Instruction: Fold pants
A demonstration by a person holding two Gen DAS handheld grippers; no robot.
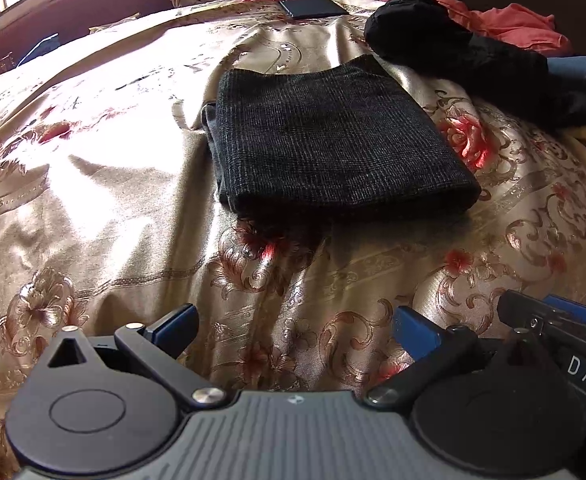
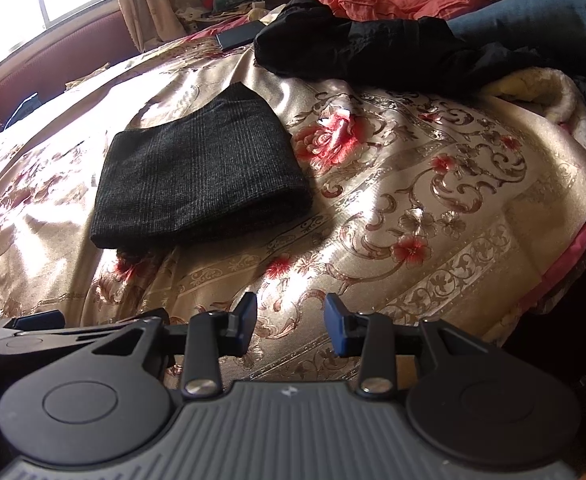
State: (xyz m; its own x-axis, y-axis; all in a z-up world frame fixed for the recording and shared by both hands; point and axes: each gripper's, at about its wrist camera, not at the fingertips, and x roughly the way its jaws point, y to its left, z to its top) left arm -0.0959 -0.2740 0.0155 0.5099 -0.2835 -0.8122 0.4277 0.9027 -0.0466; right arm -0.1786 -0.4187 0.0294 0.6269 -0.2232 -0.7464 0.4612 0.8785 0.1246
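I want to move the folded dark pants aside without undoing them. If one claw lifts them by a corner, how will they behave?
The folded pants are soft stacked cloth, so a lifted corner would probably droop and let the layers fall open. The glossy bedspread looks slick, so pushing may slide the bundle whole.

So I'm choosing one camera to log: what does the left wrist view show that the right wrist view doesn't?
Only the left wrist view: the left gripper head-on, jaws wide, empty.
Only the right wrist view: the right gripper head-on, jaws narrower, empty; a cream fleecy blanket.
Both: the folded dark pants on the floral bedspread, a black garment, orange cloth and a phone beyond.
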